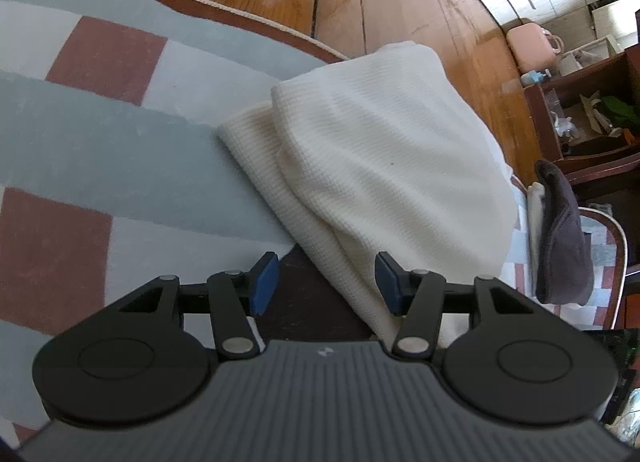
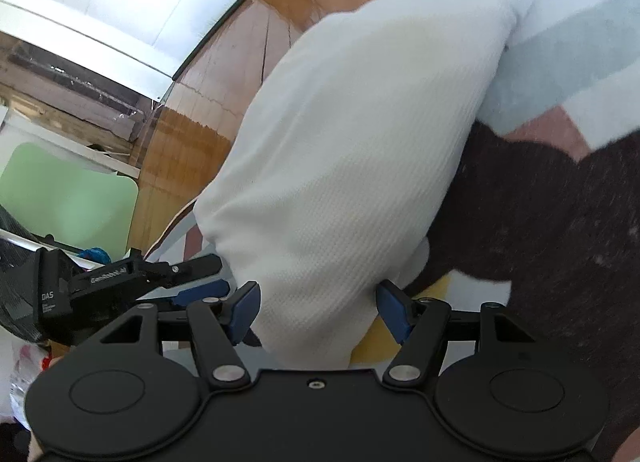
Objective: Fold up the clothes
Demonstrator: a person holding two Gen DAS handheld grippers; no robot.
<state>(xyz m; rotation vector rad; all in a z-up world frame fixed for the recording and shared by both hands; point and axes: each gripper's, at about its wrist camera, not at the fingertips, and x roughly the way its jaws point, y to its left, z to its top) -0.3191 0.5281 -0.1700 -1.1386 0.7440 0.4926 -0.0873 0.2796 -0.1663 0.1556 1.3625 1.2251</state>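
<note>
Though the white garment (image 1: 384, 158) already lies doubled over itself on the checked rug (image 1: 100, 134), I judge the fold only partly done: it reads as a long bundle, its lower layer poking out at one side. My left gripper (image 1: 326, 282) stands open with the near end between its pads, untouched. My right gripper (image 2: 318, 312) is open too, straddling the cloth without pinching. A dark garment (image 2: 540, 214) beside it looks unfolded, so more work remains.
</note>
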